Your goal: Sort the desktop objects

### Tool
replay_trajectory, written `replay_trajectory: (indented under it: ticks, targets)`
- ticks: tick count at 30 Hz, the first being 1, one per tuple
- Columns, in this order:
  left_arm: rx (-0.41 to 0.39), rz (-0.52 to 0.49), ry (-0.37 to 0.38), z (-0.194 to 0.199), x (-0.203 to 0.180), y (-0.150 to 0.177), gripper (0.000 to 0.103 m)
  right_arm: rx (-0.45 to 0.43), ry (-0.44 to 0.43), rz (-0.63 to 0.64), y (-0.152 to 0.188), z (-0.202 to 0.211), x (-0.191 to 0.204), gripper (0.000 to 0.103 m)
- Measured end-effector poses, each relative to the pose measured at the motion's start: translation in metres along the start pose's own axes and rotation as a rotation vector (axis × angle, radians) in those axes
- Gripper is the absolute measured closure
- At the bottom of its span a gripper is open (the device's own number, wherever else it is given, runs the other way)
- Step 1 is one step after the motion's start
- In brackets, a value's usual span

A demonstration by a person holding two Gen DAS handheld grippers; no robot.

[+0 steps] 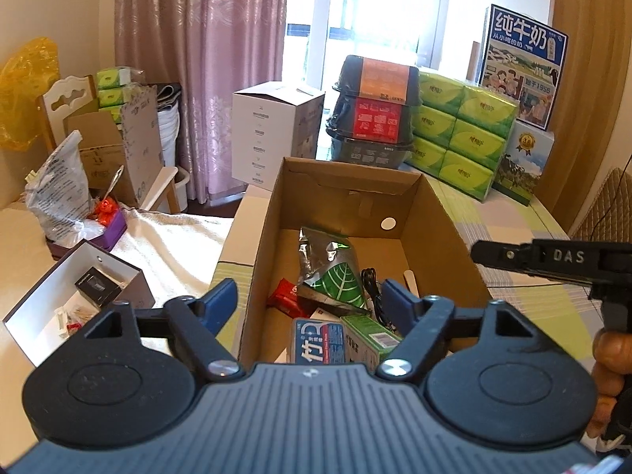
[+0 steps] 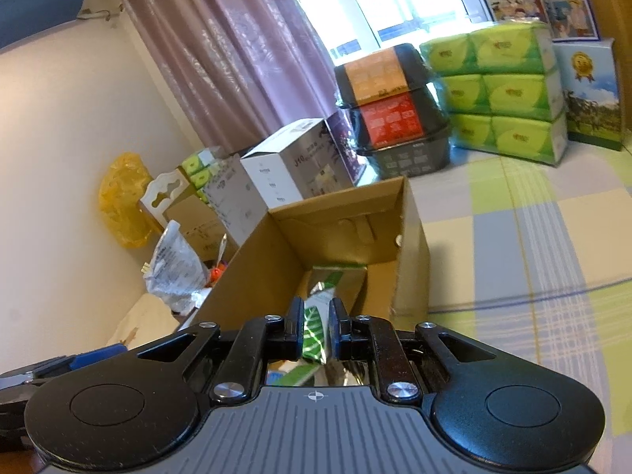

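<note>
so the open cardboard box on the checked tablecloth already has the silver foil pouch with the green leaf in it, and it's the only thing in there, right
Not quite. The silver foil pouch with the green leaf does lie in the open brown cardboard box on the checked tablecloth, but it is not alone. The left wrist view shows a red packet, a blue-and-white carton and a green carton beside it.
</note>
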State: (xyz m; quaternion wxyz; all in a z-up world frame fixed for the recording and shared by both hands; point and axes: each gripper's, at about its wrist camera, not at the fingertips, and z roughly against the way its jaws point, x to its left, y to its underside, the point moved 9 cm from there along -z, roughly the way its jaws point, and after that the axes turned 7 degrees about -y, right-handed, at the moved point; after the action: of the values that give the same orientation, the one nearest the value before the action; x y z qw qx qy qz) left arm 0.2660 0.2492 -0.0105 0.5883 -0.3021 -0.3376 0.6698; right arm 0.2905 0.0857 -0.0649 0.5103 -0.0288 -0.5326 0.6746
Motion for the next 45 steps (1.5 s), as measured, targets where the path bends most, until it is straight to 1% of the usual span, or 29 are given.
replay_trajectory:
  ticks: [1,2,3,5,8,10,12,15,17,25,27,30,34,39,42,45]
  targets:
    - [-0.002,0.003,-0.002,0.004,0.0,0.001,0.024,0.002,0.002,0.003,0.002,0.005,0.001,0.085]
    - [-0.002,0.007,-0.004,0.008,0.0,0.003,0.023,0.005,0.003,0.009,0.005,0.01,0.003,0.072]
    - [-0.001,0.009,-0.007,0.011,0.0,0.004,0.019,0.007,0.003,0.017,0.007,0.016,0.005,0.056]
    - [-0.004,0.014,-0.022,0.02,0.002,0.008,0.013,0.007,0.007,0.035,0.012,0.026,0.011,0.043]
    - [-0.013,0.03,-0.047,0.037,0.006,0.014,0.007,0.007,0.011,0.057,0.021,0.044,0.019,0.037]
    - [-0.022,0.048,-0.052,0.048,0.008,0.018,0.002,0.014,0.017,0.062,0.028,0.055,0.024,0.029]
    - [-0.025,0.049,-0.056,0.059,0.009,0.024,0.002,0.013,0.026,0.069,0.035,0.067,0.028,0.015]
    - [-0.019,0.046,-0.072,0.072,0.008,0.033,0.002,0.016,0.035,0.083,0.045,0.083,0.036,0.005]
    - [-0.019,0.053,-0.076,0.083,0.008,0.039,0.001,0.013,0.041,0.093,0.05,0.093,0.042,0.002]
    - [-0.018,0.054,-0.1,0.116,0.004,0.056,0.001,0.015,0.127,0.15,0.067,0.126,0.062,0.002]
    - [-0.004,0.064,-0.106,0.123,0.004,0.06,0.001,0.032,0.142,0.136,0.073,0.132,0.064,0.002]
    - [-0.003,0.074,-0.12,0.134,0.005,0.067,0.001,0.059,0.157,0.122,0.079,0.141,0.064,0.002]
    - [0.021,0.088,-0.133,0.147,0.005,0.075,0.001,0.062,0.205,0.156,0.085,0.156,0.066,0.002]
    - [0.032,0.092,-0.145,0.165,0.002,0.081,0.001,0.082,0.205,0.148,0.089,0.173,0.068,0.002]
    - [0.038,0.101,-0.141,0.175,-0.001,0.082,0.001,0.083,0.222,0.186,0.092,0.183,0.076,0.002]
    - [0.035,0.086,-0.138,0.185,-0.006,0.084,0.001,0.096,0.238,0.202,0.098,0.189,0.078,0.002]
